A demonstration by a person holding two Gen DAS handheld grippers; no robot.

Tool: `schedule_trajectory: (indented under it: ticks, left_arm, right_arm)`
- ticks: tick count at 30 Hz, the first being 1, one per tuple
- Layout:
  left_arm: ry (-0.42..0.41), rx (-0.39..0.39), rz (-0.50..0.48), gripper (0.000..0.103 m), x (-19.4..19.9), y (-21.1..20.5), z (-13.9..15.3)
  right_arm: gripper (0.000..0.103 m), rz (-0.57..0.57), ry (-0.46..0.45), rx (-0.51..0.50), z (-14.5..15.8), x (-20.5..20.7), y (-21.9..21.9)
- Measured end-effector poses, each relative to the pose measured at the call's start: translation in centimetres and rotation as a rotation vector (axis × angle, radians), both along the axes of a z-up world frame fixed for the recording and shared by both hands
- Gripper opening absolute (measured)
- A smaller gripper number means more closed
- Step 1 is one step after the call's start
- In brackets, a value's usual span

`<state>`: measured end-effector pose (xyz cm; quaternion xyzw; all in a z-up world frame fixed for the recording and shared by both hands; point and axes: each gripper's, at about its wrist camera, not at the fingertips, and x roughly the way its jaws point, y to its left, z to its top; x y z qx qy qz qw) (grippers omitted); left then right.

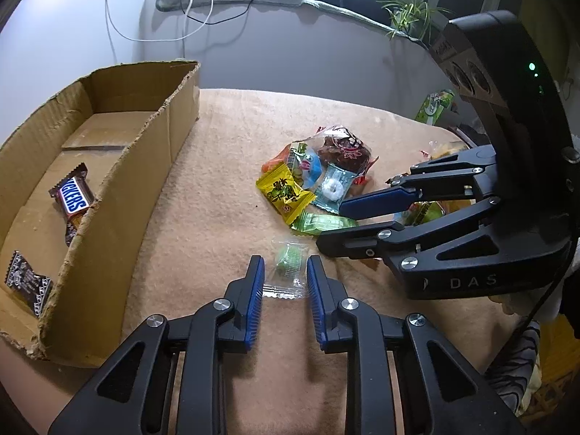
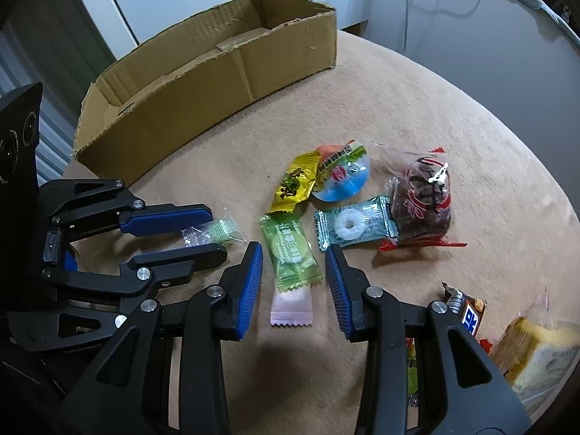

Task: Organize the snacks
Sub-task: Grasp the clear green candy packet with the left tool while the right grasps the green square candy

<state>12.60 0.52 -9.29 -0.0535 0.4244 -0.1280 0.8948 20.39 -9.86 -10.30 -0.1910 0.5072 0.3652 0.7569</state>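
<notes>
- Left wrist view: left gripper [image 1: 285,272] low over the tan cloth-covered table [image 1: 217,166], jaws apart, blue pads either side of a clear-wrapped green candy [image 1: 288,262]; pads not touching it, nothing gripped.
- Same candy in right wrist view [image 2: 214,232], lying btwn the left gripper's fingers [image 2: 166,220].
- Right gripper [image 2: 293,257] also released, jaws wide, straddling a green-wrapped candy [image 2: 291,252] and a pink-wrapped candy [image 2: 291,308] just below it; no contact w/ either that I can see.
- From left wrist view the right gripper [image 1: 333,226] comes in from the table's right side, tips over the near edge of the snack pile.
- Pile near table centre: yellow packet [image 1: 284,192], teal ring-mint wrapper [image 1: 333,186], round blue-lidded cup [image 1: 304,165], clear bag of dark brown snack [image 1: 344,148], all touching or overlapping.
- Cardboard box [image 1: 159,152] along the table's left edge, open top; inside: a Snickers bar [image 1: 72,199] and a dark patterned packet [image 1: 27,282] nearer the box's near end.
- Near right edge, right wrist view: brown bar wrapper [image 2: 465,311] and a wrapped yellow cake slice [image 2: 536,348], partly cut off by frame.
- Green carton [image 1: 435,107] at the far right edge.
</notes>
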Motion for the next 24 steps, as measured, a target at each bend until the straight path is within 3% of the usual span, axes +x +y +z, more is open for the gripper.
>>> schedule_trajectory:
  ticks: [5,24]
  left_arm:
    - [-0.004,0.011,0.001,0.022,0.2,-0.1,0.0]
    - [-0.046,-0.005,0.025,0.021,-1.5,0.6,1.3]
  right_arm:
    - [0.025,-0.002,-0.001,-0.006,0.0,-0.2,0.0]
    - [0.025,-0.067,-0.006,0.072,1.5,-0.8,-1.9]
